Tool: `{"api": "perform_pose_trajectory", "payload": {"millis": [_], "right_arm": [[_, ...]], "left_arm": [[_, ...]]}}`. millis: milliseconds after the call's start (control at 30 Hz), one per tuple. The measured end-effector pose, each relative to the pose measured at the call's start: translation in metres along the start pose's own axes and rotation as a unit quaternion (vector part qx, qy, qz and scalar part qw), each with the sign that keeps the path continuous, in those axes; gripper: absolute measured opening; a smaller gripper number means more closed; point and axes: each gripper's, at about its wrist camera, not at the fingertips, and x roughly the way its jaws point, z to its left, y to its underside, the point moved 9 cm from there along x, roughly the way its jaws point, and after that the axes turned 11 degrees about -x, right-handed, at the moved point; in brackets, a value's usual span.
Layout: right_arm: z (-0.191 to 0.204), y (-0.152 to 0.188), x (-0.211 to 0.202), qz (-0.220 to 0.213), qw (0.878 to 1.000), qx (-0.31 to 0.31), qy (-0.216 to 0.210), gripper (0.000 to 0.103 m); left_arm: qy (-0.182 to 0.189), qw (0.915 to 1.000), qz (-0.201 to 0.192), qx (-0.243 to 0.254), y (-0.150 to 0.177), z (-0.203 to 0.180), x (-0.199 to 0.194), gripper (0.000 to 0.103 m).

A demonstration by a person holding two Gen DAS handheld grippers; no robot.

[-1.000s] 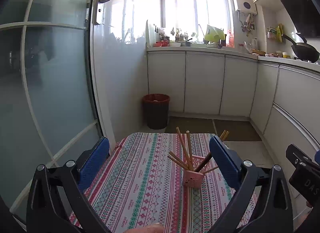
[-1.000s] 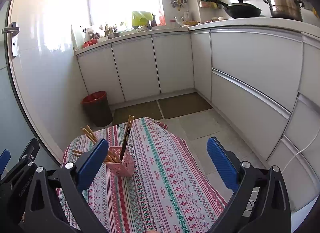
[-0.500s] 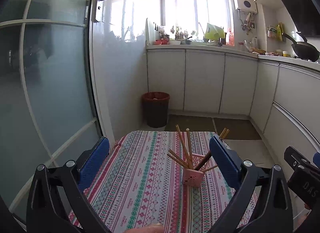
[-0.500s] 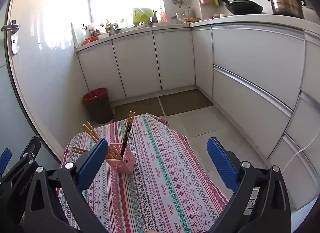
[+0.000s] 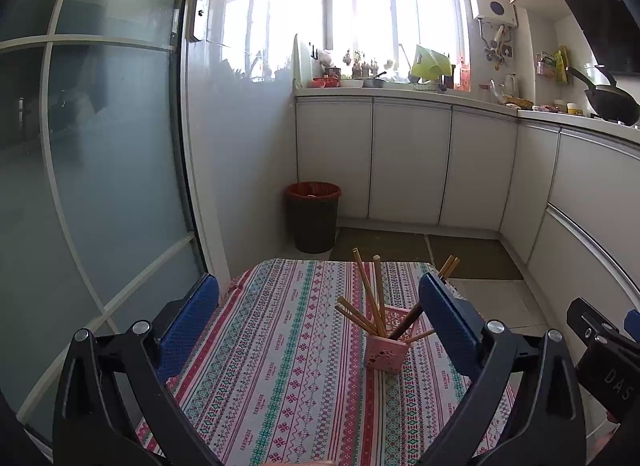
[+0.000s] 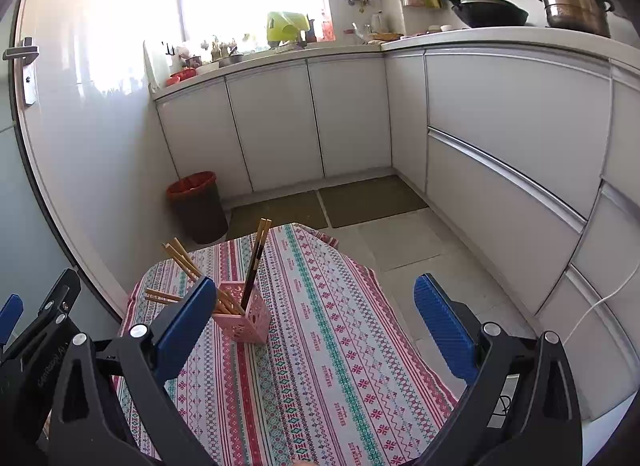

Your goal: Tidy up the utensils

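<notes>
Nearest, the left hand-held gripper (image 5: 318,316) and the right hand-held gripper (image 6: 310,316) hang above the bench (image 6: 352,366), both spread wide and carrying nothing. Beyond them, on the striped cloth (image 5: 280,366), stands a pink holder (image 5: 387,353) with perforated walls, upright, toward the far middle of the bench. Wooden chopsticks (image 5: 370,294) fan out of it, one pair with dark lower ends (image 6: 256,262). No loose utensil shows, so sorting appears finished; any further grasp should pinch mid-shaft, steadying the light holder. Farther off stands a red-rimmed bin (image 5: 313,215).

The left gripper (image 5: 318,308) hangs wide apart over the striped tablecloth (image 5: 288,350). At four o'clock, a pink holder (image 5: 386,354) carries splayed chopsticks (image 5: 370,302). A red-rimmed bin (image 5: 314,215) stands at twelve.
</notes>
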Motion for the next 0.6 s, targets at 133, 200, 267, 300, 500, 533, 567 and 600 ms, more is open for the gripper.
{"api": "perform_pose_trajectory", "payload": {"millis": [133,200,267,300,500,533,567,600], "right_arm": [[0.0000,0.0005,0.0009,0.004,1.000,0.002,-0.002,0.096],[0.0008,0.0004,0.0009,0.004,1.000,0.001,-0.001,0.096],[0.0011,0.0004,0.0006,0.003,1.000,0.000,0.000,0.096],[0.0016,0.0005,0.0005,0.003,1.000,0.000,0.000,0.096],[-0.0007,-0.0008,-0.0008,0.000,1.000,0.005,0.001,0.096],[-0.0010,-0.0006,-0.0014,0.000,1.000,0.005,0.001,0.096],[-0.0009,-0.0005,-0.0017,0.000,1.000,0.004,0.001,0.096],[-0.0009,-0.0005,-0.0015,0.000,1.000,0.003,0.001,0.096]], "left_arm": [[0.015,0.9999,0.004,-0.006,0.0006,-0.0007,0.0003,0.095],[0.024,0.9997,0.001,-0.001,0.0012,-0.0033,-0.0011,0.094],[0.025,0.9997,-0.002,0.005,0.0017,-0.0054,-0.0028,0.094],[0.026,0.9997,-0.002,0.004,0.0022,-0.0057,-0.0034,0.094],[0.017,0.9997,-0.005,0.017,0.0026,-0.0075,-0.0058,0.096],[0.017,0.9997,-0.004,0.016,0.0033,-0.0074,-0.0058,0.096],[0.018,0.9997,-0.002,0.014,0.0037,-0.0074,-0.0055,0.096],[0.018,0.9998,-0.002,0.013,0.0039,-0.0072,-0.0055,0.096]]}}
